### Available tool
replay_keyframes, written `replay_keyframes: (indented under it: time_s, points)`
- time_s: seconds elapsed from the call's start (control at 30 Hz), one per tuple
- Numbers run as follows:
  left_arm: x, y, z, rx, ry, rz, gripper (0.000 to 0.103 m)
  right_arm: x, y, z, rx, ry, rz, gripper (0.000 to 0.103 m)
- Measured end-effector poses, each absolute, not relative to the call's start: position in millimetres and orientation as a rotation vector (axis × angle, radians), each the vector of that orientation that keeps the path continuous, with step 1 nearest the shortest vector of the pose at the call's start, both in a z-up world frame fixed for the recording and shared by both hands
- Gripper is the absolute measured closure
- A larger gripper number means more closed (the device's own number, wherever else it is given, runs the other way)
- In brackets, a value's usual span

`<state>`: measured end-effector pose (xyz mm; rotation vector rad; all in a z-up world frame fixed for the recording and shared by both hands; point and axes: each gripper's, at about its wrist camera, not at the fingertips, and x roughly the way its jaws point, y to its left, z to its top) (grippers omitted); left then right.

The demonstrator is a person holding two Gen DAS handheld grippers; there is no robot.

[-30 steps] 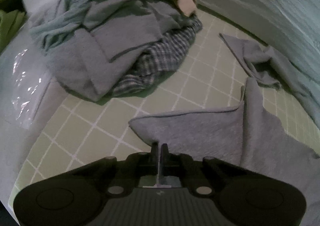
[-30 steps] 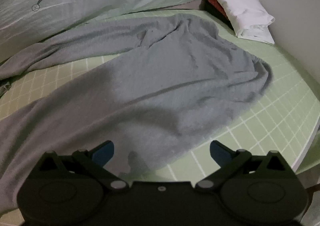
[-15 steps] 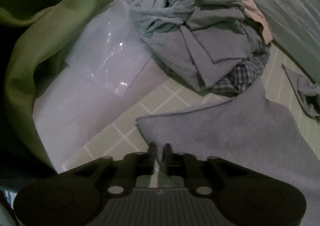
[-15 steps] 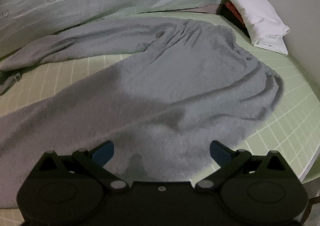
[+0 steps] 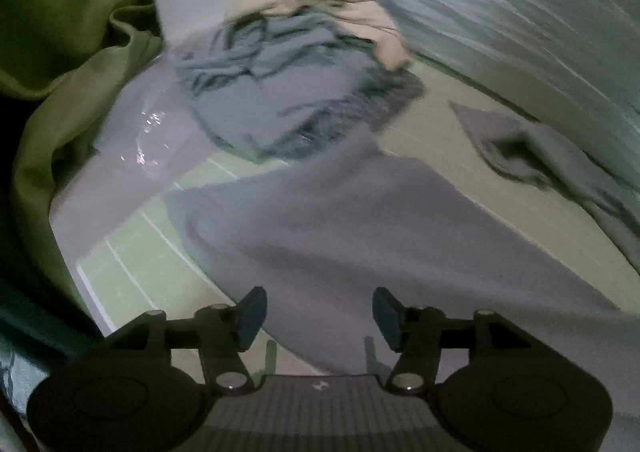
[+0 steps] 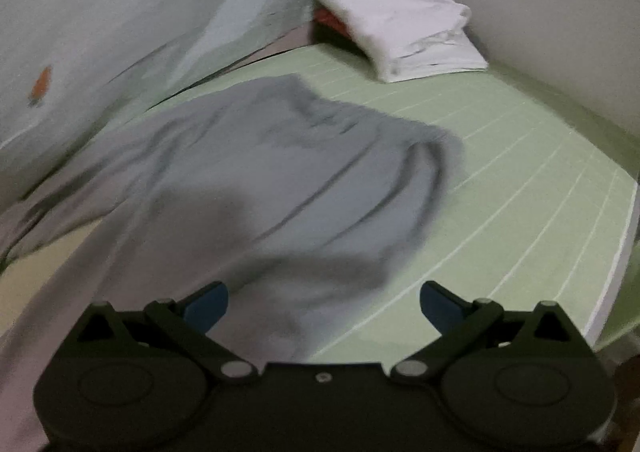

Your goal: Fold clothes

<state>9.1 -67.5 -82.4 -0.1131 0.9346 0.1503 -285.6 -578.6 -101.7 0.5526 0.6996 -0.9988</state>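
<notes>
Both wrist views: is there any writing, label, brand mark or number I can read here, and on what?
No readable text in either view.
Left gripper: a tiny pale mark on its ribbed body, too small to read.
Pale curtain: a printed orange carrot, a picture and not writing; the other faint prints are blurred.
Grey garment, clothes pile, folded white cloth: no label or lettering showing.

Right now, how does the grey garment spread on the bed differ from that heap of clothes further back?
The grey garment is one piece lying mostly flat; the heap of clothes is several pieces bunched together. The grey garment is a single colour; the heap of clothes mixes blue-grey, beige and a darker piece. Both rest on the green checked sheet, unfolded.
</notes>
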Motion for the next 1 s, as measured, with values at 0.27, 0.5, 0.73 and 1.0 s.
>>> replay_keyframes:
  time_s: [0.27, 0.5, 0.73, 1.0]
  points:
    - [-78.0, -174.5, -76.8, -0.114, 0.95, 0.176, 0.043, -321.5, -719.7, -118.2, 0.585, 0.713, -0.982, 0.024]
    - [-130.5, -230.4, -73.7, -0.091, 0.986, 0.176, 0.043, -324.9, -752.1, -140.1, 0.548, 0.801, -0.808, 0.077]
    - [-130.2, -237.3, -74.6, -0.094, 0.999, 0.191, 0.043, -359.5, -752.3, -136.7, 0.474, 0.769, -0.823, 0.102]
    - [-110.1, -227.9, -84.9, -0.108, 1.028, 0.196, 0.042, -428.3, -760.1, -128.8, 0.388, 0.802, -0.999, 0.102]
